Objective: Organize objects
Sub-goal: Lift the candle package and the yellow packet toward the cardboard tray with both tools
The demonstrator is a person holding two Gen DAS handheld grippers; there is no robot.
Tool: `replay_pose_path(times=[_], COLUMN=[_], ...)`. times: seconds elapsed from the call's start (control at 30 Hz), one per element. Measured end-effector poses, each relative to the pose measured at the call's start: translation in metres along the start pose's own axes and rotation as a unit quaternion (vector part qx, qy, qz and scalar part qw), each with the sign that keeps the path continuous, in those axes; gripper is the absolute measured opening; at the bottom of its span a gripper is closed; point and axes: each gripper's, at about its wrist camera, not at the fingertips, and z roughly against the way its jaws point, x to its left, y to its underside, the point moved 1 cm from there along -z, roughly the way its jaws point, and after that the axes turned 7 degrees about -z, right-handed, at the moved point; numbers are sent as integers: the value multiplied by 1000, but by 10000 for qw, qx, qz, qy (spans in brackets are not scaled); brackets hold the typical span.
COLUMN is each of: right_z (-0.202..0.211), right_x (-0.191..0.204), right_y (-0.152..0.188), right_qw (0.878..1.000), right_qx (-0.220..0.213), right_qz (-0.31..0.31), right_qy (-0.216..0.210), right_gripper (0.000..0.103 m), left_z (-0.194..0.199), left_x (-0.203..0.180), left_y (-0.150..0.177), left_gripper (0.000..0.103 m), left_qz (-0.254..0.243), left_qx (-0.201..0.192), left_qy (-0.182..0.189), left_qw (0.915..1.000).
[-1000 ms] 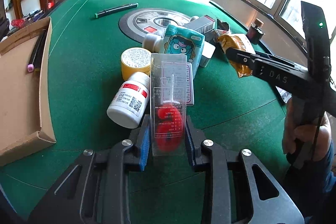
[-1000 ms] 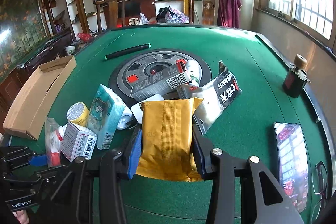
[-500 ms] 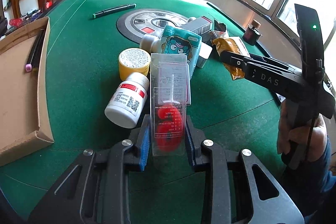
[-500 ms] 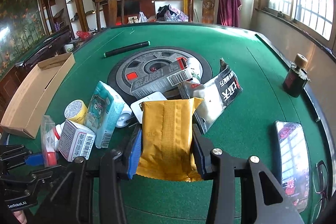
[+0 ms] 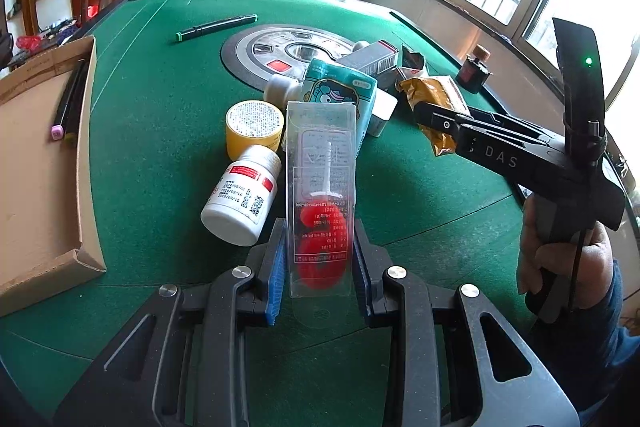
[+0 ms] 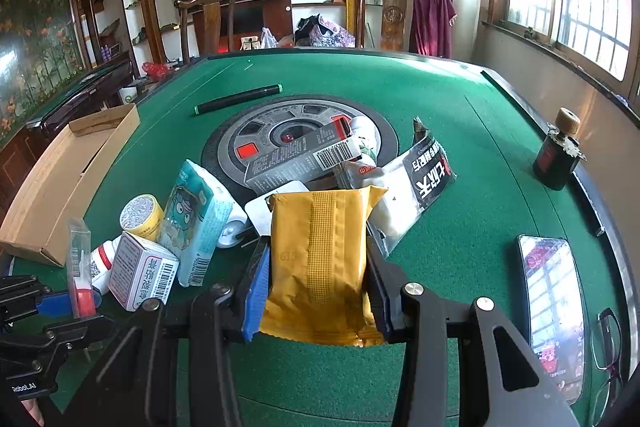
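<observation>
Left gripper (image 5: 318,267) is clamped on a clear plastic blister pack (image 5: 320,195), red thing inside, held up over the near edge of the green table (image 5: 160,131): light, stiff, slick, so grip the flat sides. Right gripper (image 6: 316,291) pinches a soft crinkly yellow packet (image 6: 320,247). Readable: "DAS", "Robot.AI"

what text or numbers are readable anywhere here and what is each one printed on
"DAS": side of the right claw.
"Robot.AI", start cut off: body of the left claw.
"2024/09/02", roughly; the dates below are blurred: white pill bottle.
"G15", faint: yellow packet held in the right claw.
Too small or blurred: print on the clear package, the grey box and the black sachet.
</observation>
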Motion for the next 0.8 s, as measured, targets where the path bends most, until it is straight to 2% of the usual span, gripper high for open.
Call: replay_pose_path(times=[0.2,0.7,0.8], right_z=[2,-1,-2], right_x=[1,10,7], right_y=[-1,0,1], right_qw=[9999,9998,9995], right_qx=[-12,82,107], right_qz=[-31,87,-39], right_qy=[-138,-138,-297], right_gripper=[44,44,43], left_z=[1,-1,-2], left_x=[1,4,5], left_y=[2,2,2], left_gripper=[29,29,29], left_qz=[24,71,74], left_qx=[12,15,27], left_qy=[24,69,69], left_qw=[10000,10000,9999])
